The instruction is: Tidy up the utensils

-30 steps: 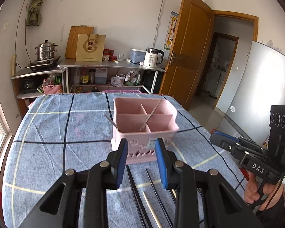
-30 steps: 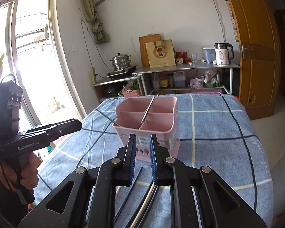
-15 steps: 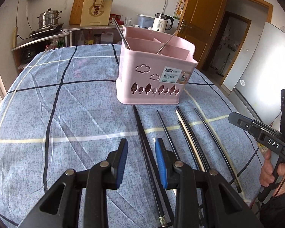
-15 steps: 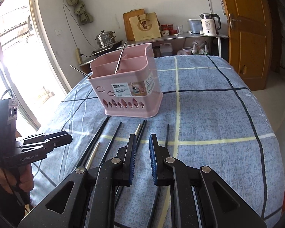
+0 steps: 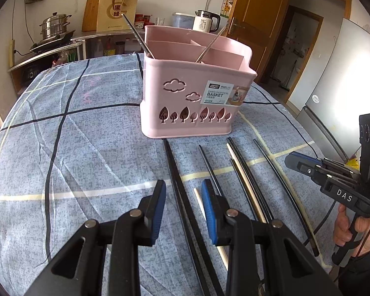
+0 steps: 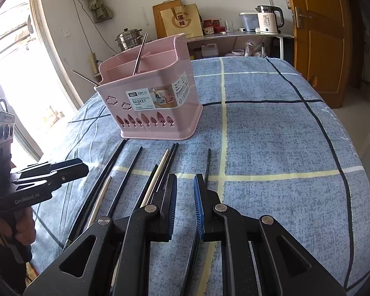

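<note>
The pink basket (image 5: 197,98) stands upright near the middle of the cloth-covered tabletop (image 5: 74,148), with two metal chopsticks (image 5: 135,37) leaning out of its compartments, probably already sorted. Just near of its base lie the loose chopsticks (image 5: 246,172), black and pale ones, roughly parallel and pointing at the basket, so each can likely be lifted by its near end and carried straight in. The left hand-held gripper (image 5: 183,190) hovers low over the leftmost black pair (image 5: 177,172), jaws parted and empty, straddling it with the cloth showing on both sides. The right hand-held gripper (image 6: 185,185) is also empty, its jaws only narrowly apart, beside the rightmost black stick (image 6: 207,165). Bare cloth spreads wide to the left and right, while the tabletop's right edge drops off well beyond the sticks; the tight spacing in the middle cluster looks the harder place to pinch.
</note>
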